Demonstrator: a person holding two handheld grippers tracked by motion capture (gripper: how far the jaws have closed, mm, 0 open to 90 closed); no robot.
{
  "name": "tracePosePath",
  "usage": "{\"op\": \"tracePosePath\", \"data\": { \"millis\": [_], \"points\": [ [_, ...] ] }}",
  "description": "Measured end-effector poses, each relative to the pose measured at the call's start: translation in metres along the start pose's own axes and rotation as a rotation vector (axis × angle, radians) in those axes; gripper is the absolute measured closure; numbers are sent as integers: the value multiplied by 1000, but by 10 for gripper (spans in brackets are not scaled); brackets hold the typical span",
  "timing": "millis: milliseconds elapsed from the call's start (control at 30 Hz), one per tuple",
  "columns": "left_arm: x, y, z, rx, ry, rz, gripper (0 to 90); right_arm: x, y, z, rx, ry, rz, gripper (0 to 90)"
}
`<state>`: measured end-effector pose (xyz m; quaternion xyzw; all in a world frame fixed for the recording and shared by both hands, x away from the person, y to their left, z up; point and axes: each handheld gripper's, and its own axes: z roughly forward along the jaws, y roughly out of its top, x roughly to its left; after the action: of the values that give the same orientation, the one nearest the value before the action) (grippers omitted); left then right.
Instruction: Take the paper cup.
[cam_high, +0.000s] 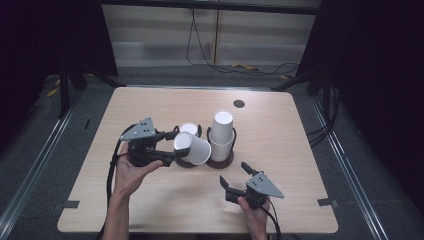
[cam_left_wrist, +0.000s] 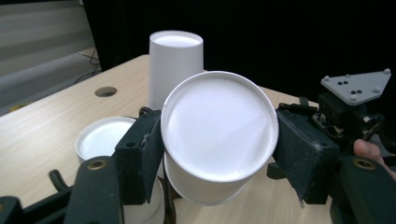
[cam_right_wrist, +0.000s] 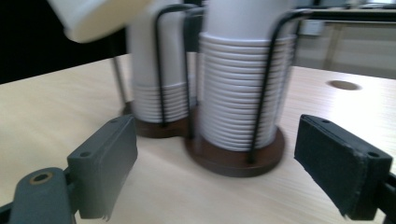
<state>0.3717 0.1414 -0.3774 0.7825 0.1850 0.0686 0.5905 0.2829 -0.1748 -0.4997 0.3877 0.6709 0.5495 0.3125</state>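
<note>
While the left tongs squeeze a white paper cup tipped on its side, the cup hangs in the air just above the shorter cup stack. A taller cup stack stands right beside it on the counter. The right tongs are wide open with nothing between them, near the taller stack.
</note>
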Motion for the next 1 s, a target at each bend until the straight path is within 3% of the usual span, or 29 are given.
{"op": "tracePosePath", "data": {
  "millis": [200,267,533,667,733,833,1000],
  "points": [
    [-2,-16,10,-3,-66,-6,359,7,5,-1,-18,98,-19,131],
    [-4,-24,14,18,-58,-3,359,7,6,-1,-13,117,-26,131],
    [-4,-48,27,36,-114,-38,359,9,7,-1,-14,213,-36,132],
    [-6,-54,29,44,-150,-57,360,9,9,-1,-29,282,-33,130],
    [-6,-55,31,62,-149,-58,360,9,10,-1,-32,303,-38,132],
    [-8,-57,34,60,-180,-76,360,10,11,2,-24,329,-59,133],
    [-13,-53,37,85,-207,-62,361,13,10,5,-16,364,-59,135]
  ]
}}
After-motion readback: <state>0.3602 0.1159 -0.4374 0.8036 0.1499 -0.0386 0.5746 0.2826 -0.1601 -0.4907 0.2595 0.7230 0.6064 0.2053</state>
